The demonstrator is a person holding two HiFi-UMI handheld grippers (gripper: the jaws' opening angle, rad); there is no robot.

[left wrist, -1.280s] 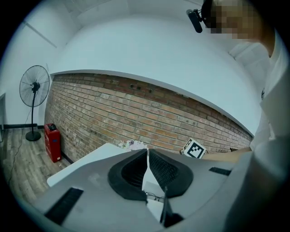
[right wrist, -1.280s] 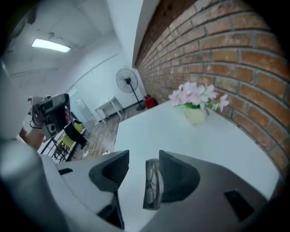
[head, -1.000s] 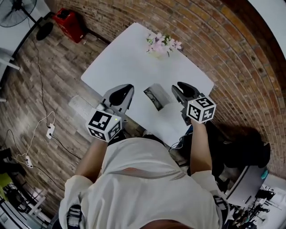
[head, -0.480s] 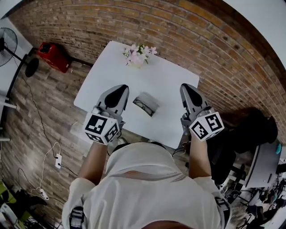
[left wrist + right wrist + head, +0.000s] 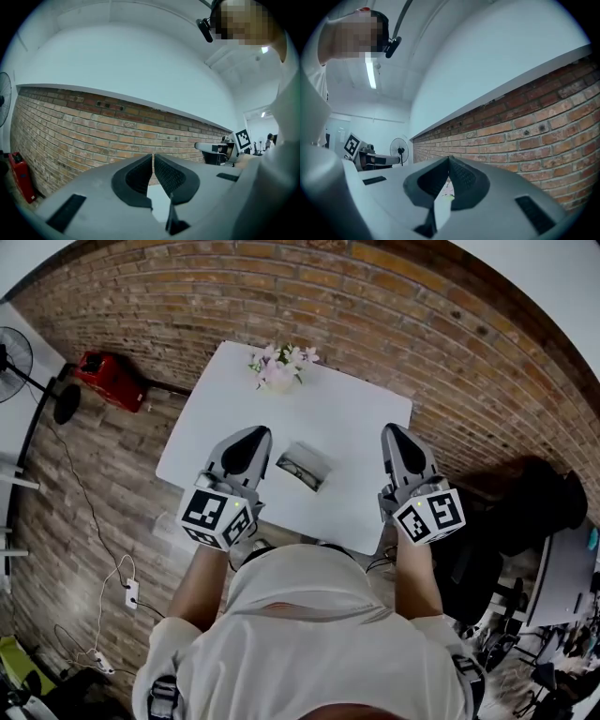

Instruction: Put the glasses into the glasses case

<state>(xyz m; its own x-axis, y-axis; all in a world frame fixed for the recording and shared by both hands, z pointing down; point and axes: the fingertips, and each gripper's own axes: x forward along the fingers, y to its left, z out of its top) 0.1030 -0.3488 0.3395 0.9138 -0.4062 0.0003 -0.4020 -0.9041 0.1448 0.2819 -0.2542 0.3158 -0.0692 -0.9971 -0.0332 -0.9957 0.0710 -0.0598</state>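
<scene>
I am looking down at a white table (image 5: 356,418) with the glasses case (image 5: 317,458) lying on it near its front edge, and the case is sitting open with the dark frame of the glasses (image 5: 299,469) showing inside it. I am holding the left gripper (image 5: 258,433) to the left of the case and the right gripper (image 5: 389,431) to its right, both raised clear of it and pointing away from me toward the brick wall. In the left gripper view the jaws are resting clenched, tips meeting, with nothing between them; in the right gripper view the jaws are likewise pressing together on nothing. A small bunch of pink flowers (image 5: 278,365) is standing at the table's far edge, well apart from the case.
</scene>
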